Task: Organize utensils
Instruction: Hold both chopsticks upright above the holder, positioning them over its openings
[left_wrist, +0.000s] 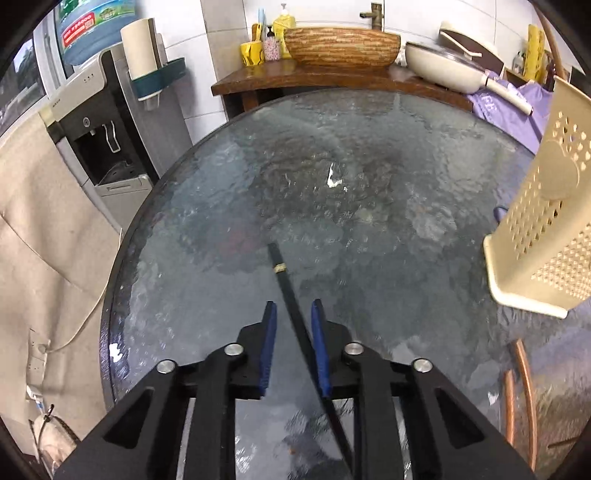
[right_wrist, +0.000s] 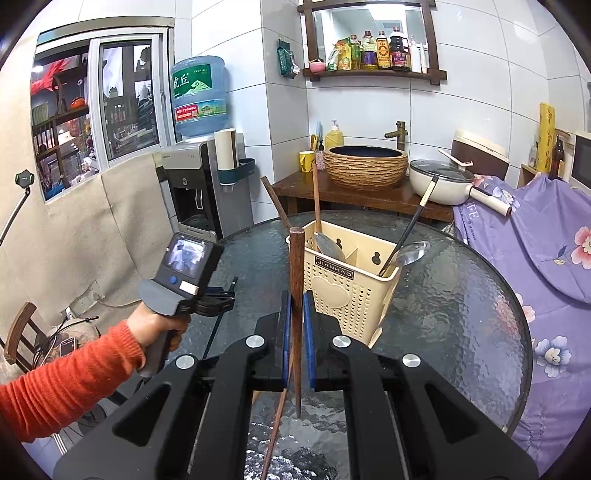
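A black chopstick (left_wrist: 282, 273) with a gold band runs over the round glass table (left_wrist: 369, 184) and between the blue pads of my left gripper (left_wrist: 293, 306). It lies along the right pad, and a gap shows beside the left pad. In the right wrist view a hand in an orange sleeve holds that gripper (right_wrist: 231, 291) low over the table's left side. My right gripper (right_wrist: 294, 295) is shut on a pair of brown wooden chopsticks (right_wrist: 296, 266), crossed and upright, in front of the beige utensil holder (right_wrist: 347, 291). The holder contains a spoon, a ladle, a black chopstick and a wooden-handled utensil.
The holder (left_wrist: 546, 221) stands at the right of the left wrist view. Behind the table a wooden counter (right_wrist: 354, 192) carries a woven basin and a cream pan (right_wrist: 439, 184). A water dispenser (right_wrist: 195, 184) stands at the left, a purple flowered cloth (right_wrist: 535, 258) at the right.
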